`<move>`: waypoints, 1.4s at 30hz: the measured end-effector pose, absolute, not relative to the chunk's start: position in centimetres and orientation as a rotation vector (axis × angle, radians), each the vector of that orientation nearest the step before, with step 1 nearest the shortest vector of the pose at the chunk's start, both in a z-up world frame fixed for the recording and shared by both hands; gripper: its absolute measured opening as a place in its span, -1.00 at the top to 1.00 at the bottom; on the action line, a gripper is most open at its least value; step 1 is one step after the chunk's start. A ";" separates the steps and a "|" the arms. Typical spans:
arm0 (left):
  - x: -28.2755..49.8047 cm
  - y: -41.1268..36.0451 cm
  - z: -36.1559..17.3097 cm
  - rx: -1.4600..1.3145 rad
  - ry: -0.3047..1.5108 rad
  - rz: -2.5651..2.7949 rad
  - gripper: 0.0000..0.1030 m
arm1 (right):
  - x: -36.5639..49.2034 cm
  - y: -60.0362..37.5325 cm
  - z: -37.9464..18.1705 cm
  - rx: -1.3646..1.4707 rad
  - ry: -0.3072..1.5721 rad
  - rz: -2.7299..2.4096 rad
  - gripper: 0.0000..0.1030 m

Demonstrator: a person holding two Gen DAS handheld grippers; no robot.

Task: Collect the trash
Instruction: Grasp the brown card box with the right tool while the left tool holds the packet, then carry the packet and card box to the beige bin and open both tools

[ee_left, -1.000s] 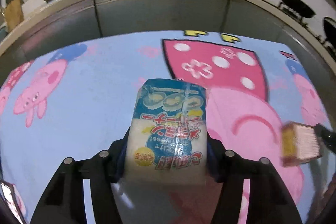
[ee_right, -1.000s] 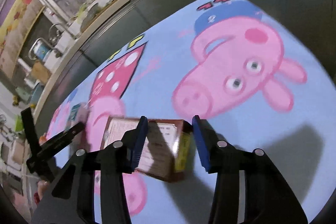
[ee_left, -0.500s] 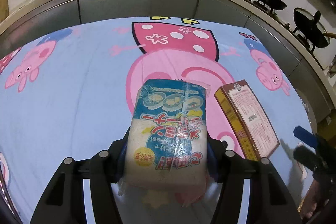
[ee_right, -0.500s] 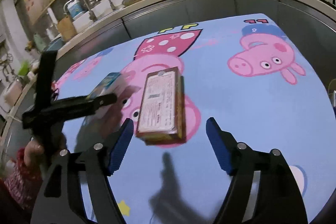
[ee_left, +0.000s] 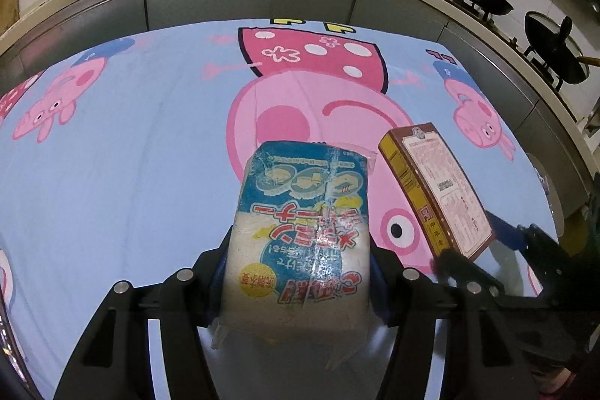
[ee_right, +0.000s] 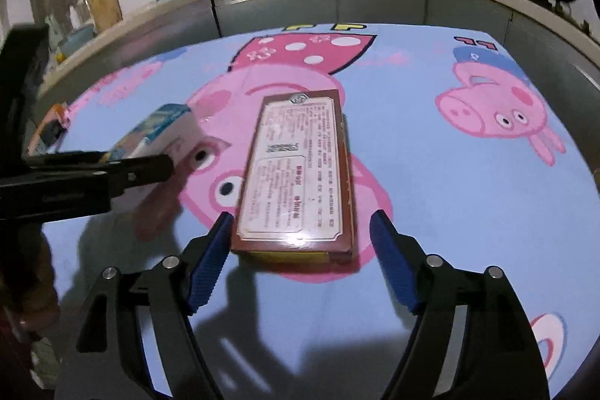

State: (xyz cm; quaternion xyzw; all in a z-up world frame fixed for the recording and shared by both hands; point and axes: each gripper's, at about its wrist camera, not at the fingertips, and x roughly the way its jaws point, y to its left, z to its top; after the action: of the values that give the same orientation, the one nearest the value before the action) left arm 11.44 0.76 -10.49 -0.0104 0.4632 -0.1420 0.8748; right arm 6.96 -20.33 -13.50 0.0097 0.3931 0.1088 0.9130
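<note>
The right claw [ee_right: 300, 261], its jaws just opening then closing slightly, is standing empty around the flat brown cardboard box [ee_right: 296, 175] now lying released on the cartoon-pig desk [ee_right: 431, 175] (mid-regrip, I judge), while the left claw [ee_left: 300, 272] is gripping the blue-and-white plastic packet [ee_left: 300, 235].

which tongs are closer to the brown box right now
Right. The right tongs stand open at the near end of the brown box, which lies flat on the table. The left tongs hold a blue packet beside it.

Right gripper [ee_right: 300, 265] black, 2 ribbed blue pads [ee_right: 208, 268], silver screws, left gripper [ee_left: 298, 272] likewise
</note>
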 end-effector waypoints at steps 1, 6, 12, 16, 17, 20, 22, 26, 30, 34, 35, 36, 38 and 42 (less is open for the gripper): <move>11.4 0.6 -10.5 -0.018 0.968 -0.298 -0.19 | 6.9 -20.4 -13.5 0.018 0.802 0.224 -0.14; 10.8 -0.6 -10.6 0.006 0.968 -0.315 -0.19 | 5.8 -22.4 -13.1 0.057 0.767 0.172 -0.13; 9.8 -2.5 -10.7 0.033 0.963 -0.355 -0.19 | 3.2 -26.2 -12.6 0.114 0.740 0.093 -0.12; 9.0 -4.2 -10.8 0.062 0.960 -0.401 -0.19 | 1.2 -28.4 -12.6 0.143 0.740 0.042 -0.13; 8.9 -4.5 -10.9 0.070 0.959 -0.404 -0.19 | 0.7 -28.9 -12.7 0.156 0.747 0.032 -0.13; 8.6 -5.2 -11.1 0.100 0.950 -0.400 -0.21 | -0.3 -29.8 -13.3 0.181 0.772 0.020 -0.13; 8.5 -5.3 -11.1 0.104 0.948 -0.397 -0.31 | -0.5 -29.9 -13.7 0.186 0.787 0.022 -0.14; 8.7 -5.0 -11.3 0.081 0.965 -0.368 -0.69 | -0.6 -29.7 -14.1 0.205 0.798 0.027 -0.28; 8.8 -4.4 -11.0 0.069 0.958 -0.354 -0.70 | -0.6 -29.3 -14.1 0.197 0.796 0.035 -0.38; 8.7 -4.3 -10.9 0.063 0.951 -0.355 -0.67 | -0.3 -28.9 -14.2 0.172 0.791 0.032 -0.40; 8.7 -4.4 -11.0 0.066 0.951 -0.361 -0.50 | -0.1 -28.8 -14.2 0.155 0.790 0.035 -0.34; 8.7 -4.7 -11.2 0.076 0.956 -0.376 -0.30 | 0.0 -28.7 -14.2 0.138 0.789 0.033 -0.21; 8.4 -5.1 -11.1 0.106 0.936 -0.379 -0.19 | 0.3 -28.7 -14.0 0.137 0.793 0.055 -0.12; 8.4 -5.4 -10.3 0.078 0.943 -0.450 -0.17 | 0.6 -30.3 -13.3 0.283 0.797 0.124 -0.12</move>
State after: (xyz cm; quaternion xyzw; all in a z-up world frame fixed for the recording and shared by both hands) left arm 8.42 -5.45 -10.35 0.0370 0.4503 -0.2149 0.8658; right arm 0.60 -30.25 -13.30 0.1372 0.3863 0.0601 0.9101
